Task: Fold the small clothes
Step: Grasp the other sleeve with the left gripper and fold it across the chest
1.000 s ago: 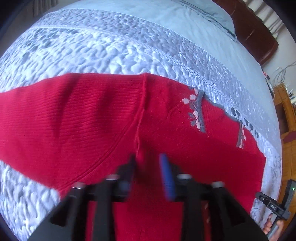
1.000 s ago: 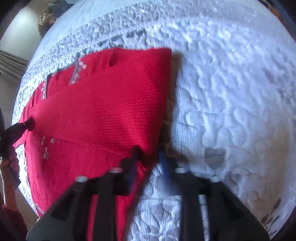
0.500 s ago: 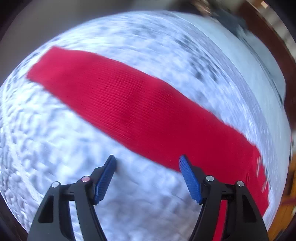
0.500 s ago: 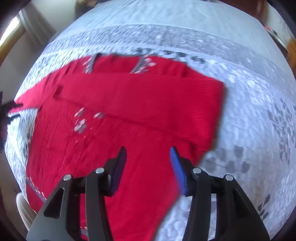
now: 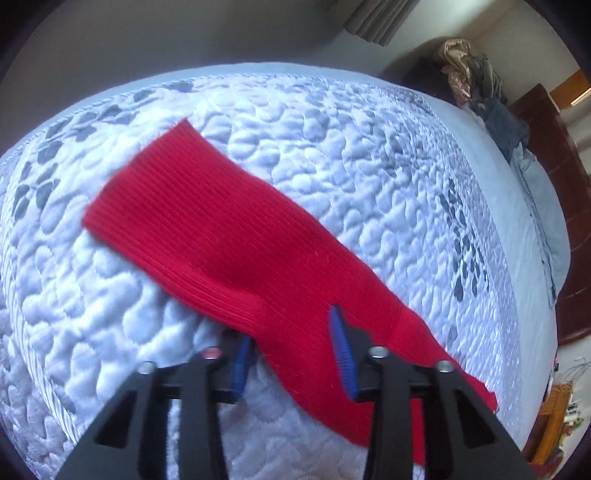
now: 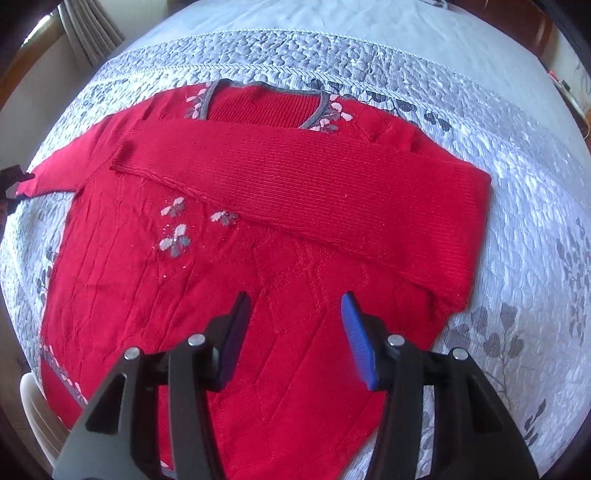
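A red ribbed-knit sweater [image 6: 229, 280] with grey neck trim and pink-and-grey flower motifs lies face up on a pale grey quilted bedspread [image 6: 517, 177] with dark leaf prints; its neckline points to the far side, its hem to the near left; one sleeve [image 6: 303, 184] is folded across the chest from the right, its cuff ending left of the neckline; the other sleeve [image 5: 236, 251] stretches out flat on the quilt, its cuff at the far left in the left wrist view. The left gripper [image 5: 293, 350] sits low over this outstretched sleeve; its blue-padded jaws have just been closing, with the sleeve's knit bunched between them; the right pad still shows a gap, so whether they press the cloth yet I cannot tell. The right gripper [image 6: 295, 332] hovers above the sweater's lower body, its blue-padded jaws parted about halfway and holding nothing; the red knit shows clear in the gap. In the right wrist view the left gripper's dark tip appears at the far left edge, at the sleeve's end. A heap of crumpled clothes [image 5: 469, 70] lies at the far right, by a dark wooden headboard [image 5: 561, 206]; a grey curtain [image 5: 380, 18] hangs beyond.
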